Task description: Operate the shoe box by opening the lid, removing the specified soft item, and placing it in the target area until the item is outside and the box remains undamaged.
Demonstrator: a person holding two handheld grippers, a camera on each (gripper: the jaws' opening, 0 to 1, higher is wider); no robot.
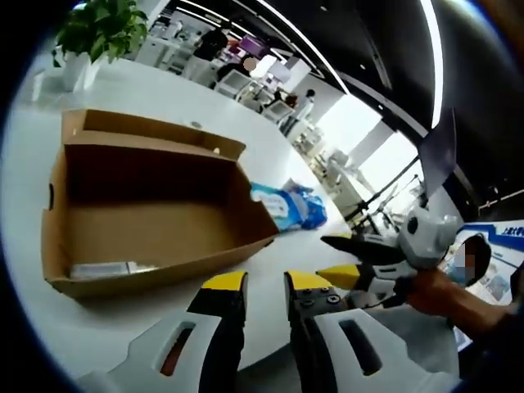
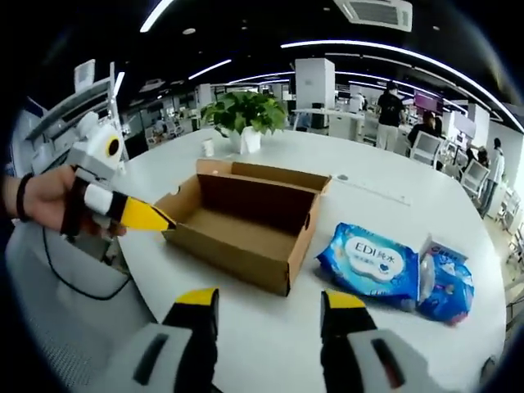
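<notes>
With the box [image 2: 246, 219] open on the white surface [image 2: 385, 205] and the blue wipes pack [image 2: 375, 264] lying outside just beside it, the removal step appears complete; both the left claw [image 1: 265, 288] and right claw [image 2: 270, 303] stand released, empty, ready to withdraw.

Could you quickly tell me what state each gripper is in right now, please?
Left gripper: jaws slightly apart, holding nothing, near the cardboard box.
Right gripper: jaws open, empty, short of the box and the blue wipes pack.
</notes>
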